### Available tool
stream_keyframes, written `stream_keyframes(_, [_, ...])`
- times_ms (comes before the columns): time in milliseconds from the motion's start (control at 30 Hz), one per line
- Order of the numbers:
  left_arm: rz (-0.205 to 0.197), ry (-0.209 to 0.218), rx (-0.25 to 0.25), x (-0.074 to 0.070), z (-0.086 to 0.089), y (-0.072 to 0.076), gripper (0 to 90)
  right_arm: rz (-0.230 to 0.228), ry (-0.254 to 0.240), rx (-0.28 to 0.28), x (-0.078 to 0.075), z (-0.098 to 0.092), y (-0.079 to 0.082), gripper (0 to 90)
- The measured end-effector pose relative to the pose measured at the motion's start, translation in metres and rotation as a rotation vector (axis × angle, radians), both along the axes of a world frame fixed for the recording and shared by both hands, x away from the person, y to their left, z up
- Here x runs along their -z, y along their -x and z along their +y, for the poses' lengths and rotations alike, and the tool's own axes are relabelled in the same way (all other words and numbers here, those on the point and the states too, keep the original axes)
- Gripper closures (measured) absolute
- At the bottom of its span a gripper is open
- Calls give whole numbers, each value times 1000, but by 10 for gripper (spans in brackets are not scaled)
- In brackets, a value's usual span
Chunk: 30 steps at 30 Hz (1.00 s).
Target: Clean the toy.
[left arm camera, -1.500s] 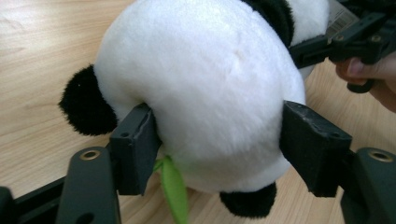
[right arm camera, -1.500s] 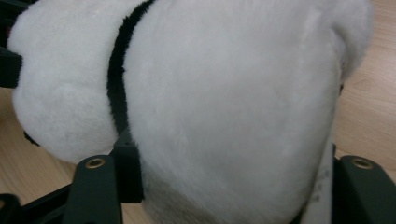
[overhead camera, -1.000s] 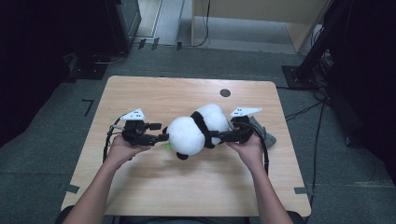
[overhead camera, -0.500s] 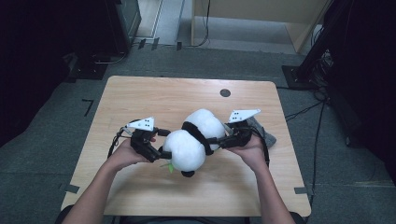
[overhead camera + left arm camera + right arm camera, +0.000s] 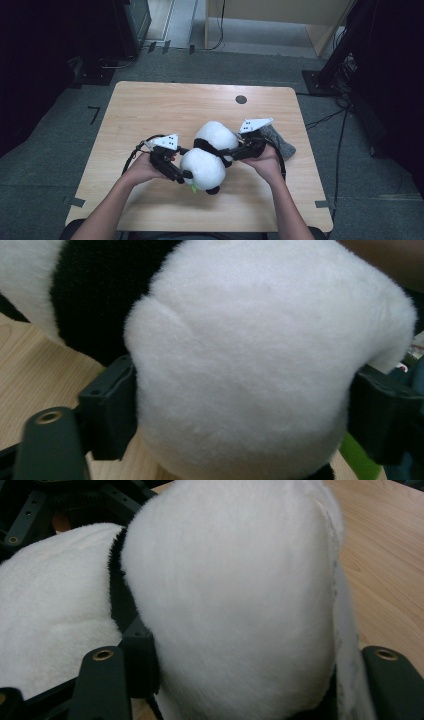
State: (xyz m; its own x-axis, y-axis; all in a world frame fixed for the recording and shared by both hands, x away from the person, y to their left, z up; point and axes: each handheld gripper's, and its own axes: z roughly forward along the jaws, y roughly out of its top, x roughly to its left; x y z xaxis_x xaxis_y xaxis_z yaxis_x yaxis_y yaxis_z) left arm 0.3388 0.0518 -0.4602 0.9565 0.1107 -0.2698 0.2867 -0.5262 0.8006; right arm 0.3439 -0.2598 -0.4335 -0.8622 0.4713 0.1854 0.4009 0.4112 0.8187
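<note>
left gripper and right gripper both clamp a plush panda above the wooden table, left jaws having just been closing.

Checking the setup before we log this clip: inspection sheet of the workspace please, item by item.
Surface: light wooden table, dark round mark near its far edge.
Job's things: black-and-white plush panda at the near middle, a green bit under it.
Clutter: grey cloth beside the right hand.
Grippers: left gripper has its jaws around the white end nearer the person, pads pressing the fur; the jaws have just been closing. Right gripper clamps the far white end.
Cables: black loops trail from both grippers; more lie on the floor.
Surroundings: grey floor, dark stands, a wooden cabinet beyond.
</note>
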Motion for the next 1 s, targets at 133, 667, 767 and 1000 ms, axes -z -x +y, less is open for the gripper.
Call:
stream_keyframes(133, [-4,1,-21,-4,4,0,347,6,-12,7,0,-3,-2,330])
stream_keyframes(667, [-54,56,-142,-28,19,0,546,10,18,97,4,-23,-5,155])
stream_keyframes(767, [-46,95,-205,-31,32,-7,545,-30,94,167,6,-33,-2,155])
stream_keyframes(1000, [-65,77,-318,-31,36,-16,539,-15,82,262,10,-54,-1,155])
